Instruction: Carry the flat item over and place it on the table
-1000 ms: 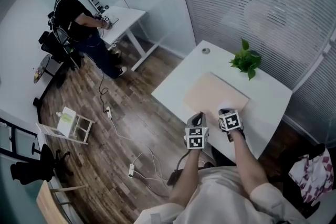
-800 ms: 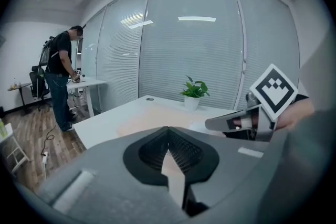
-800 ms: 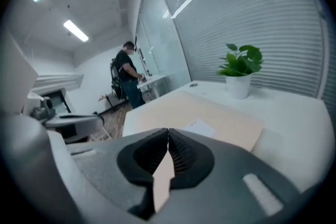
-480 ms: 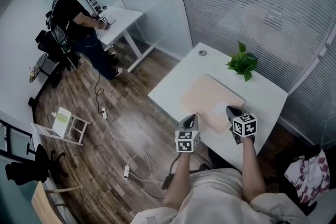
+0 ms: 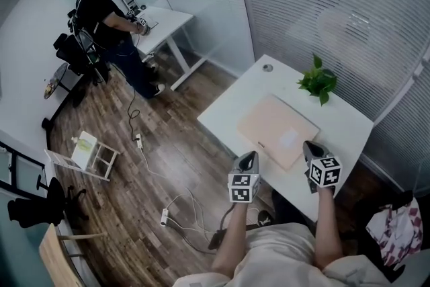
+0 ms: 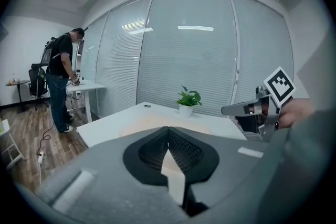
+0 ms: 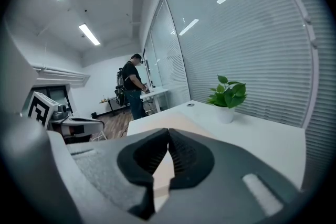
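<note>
Lying flat on the surface, the board sits just ahead of the left tongs and right tongs — both pressed together, empty — the right seemingly nearer.

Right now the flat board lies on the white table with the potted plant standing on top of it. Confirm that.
Wrong in one respect: the potted plant stands on the bare white table beyond the flat board, not on top of it. The head view shows this. The board does lie on the table.
</note>
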